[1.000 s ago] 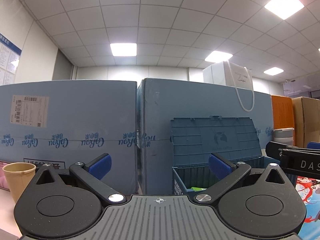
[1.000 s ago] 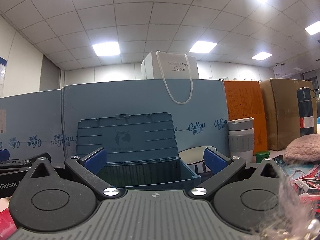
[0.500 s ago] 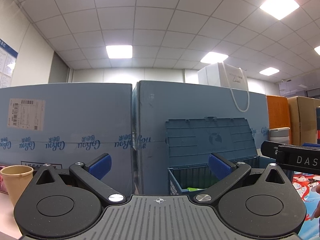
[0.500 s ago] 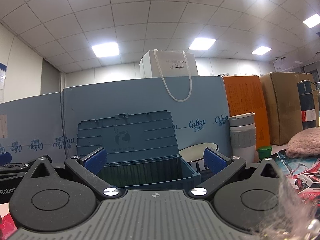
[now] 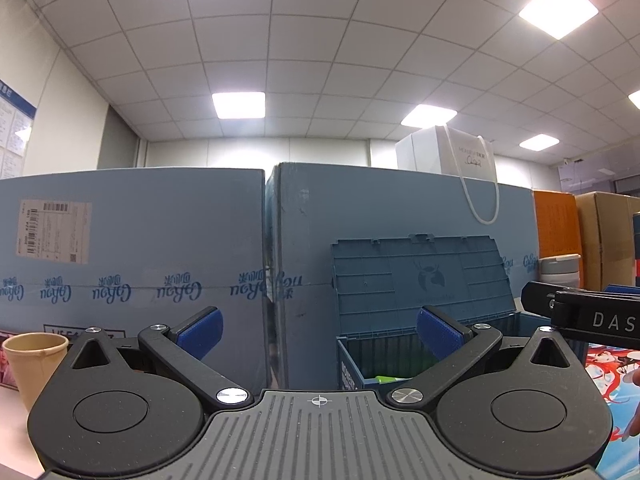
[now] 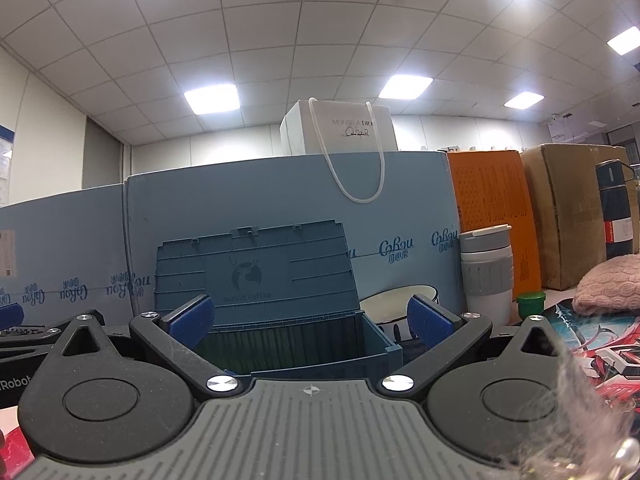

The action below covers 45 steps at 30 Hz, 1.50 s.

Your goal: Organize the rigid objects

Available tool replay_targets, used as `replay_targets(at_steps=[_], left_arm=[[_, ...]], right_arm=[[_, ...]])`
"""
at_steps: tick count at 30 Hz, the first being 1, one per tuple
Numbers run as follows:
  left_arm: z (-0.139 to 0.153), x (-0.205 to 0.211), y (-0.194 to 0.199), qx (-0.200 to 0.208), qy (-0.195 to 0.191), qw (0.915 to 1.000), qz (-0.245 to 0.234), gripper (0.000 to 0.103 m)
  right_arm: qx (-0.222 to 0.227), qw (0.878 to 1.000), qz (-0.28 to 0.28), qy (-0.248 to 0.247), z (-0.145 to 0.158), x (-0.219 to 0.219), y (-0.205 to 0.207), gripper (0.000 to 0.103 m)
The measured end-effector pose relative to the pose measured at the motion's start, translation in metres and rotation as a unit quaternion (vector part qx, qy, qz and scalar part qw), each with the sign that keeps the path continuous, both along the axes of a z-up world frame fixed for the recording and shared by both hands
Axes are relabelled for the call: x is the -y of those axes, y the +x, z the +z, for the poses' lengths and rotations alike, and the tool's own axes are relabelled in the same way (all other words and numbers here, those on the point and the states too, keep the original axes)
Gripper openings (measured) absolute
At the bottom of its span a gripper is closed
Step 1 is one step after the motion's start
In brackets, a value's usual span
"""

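A dark blue plastic storage box stands open ahead with its lid tilted up against blue cartons; it also shows in the left wrist view, with something green inside. My left gripper is open and empty, left of the box. My right gripper is open and empty, in front of the box opening. The right gripper's body shows at the right edge of the left wrist view.
Tall blue cartons form a wall behind. A tan paper cup stands at left. A white bowl, grey-white tumbler, green cap, dark flask, pink knit item and printed mat lie at right.
Both views have shifted slightly; the box and cup sit a little lower and further left in the left wrist view. Both grippers stay open.
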State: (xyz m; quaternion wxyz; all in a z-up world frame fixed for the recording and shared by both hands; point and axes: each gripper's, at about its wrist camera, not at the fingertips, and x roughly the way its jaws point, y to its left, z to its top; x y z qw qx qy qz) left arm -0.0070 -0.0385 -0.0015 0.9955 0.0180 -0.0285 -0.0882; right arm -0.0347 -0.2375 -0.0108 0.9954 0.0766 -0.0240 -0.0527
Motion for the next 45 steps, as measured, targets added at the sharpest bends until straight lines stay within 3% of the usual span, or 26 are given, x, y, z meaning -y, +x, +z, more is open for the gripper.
replay_targets(at_steps=[45], left_arm=[[0.0006, -0.0001, 0.0027, -0.008, -0.001, 1.0000, 0.004, 0.103]], right_arm=[[-0.007, 1.000, 0.009, 0.001, 0.0002, 0.0010, 0.0026, 0.103]])
